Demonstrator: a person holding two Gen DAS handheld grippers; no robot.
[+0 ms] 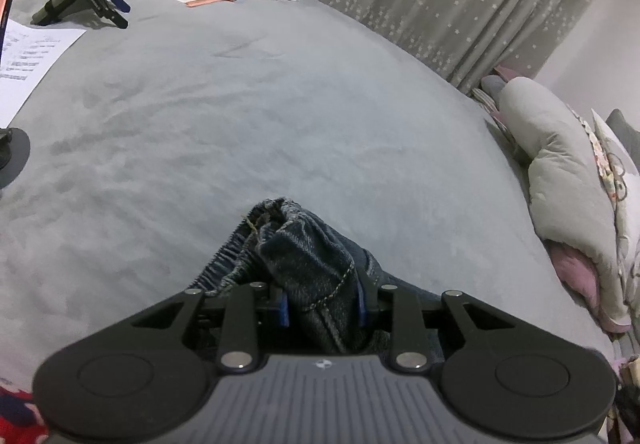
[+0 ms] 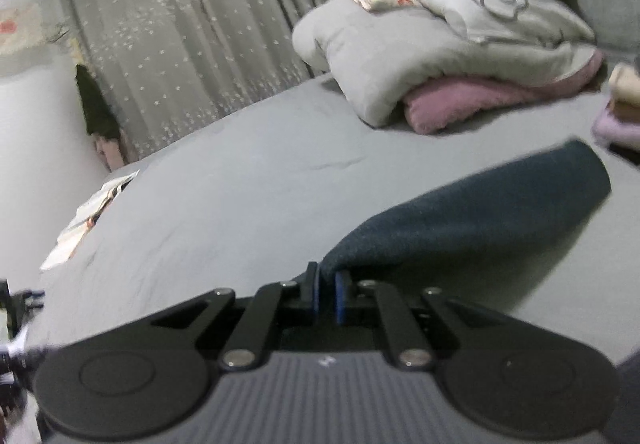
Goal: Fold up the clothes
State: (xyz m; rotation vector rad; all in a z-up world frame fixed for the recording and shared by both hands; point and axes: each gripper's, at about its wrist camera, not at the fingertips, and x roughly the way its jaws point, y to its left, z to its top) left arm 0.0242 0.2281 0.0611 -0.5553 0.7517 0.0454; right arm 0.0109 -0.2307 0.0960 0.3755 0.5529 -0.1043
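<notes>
Your left gripper [image 1: 322, 304] clamps the bunched waistband of the jeans [image 1: 308, 264] at lower centre; your right gripper [image 2: 328, 296] pinches a dark fabric edge [image 2: 460, 220] above the bed [image 2: 240, 204]; you seem mid-lift; next, spread it flat.

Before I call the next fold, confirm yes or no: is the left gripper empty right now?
No. The left gripper is clamped on a bunched piece of the jeans, which fills the gap between its blue pads.
</notes>
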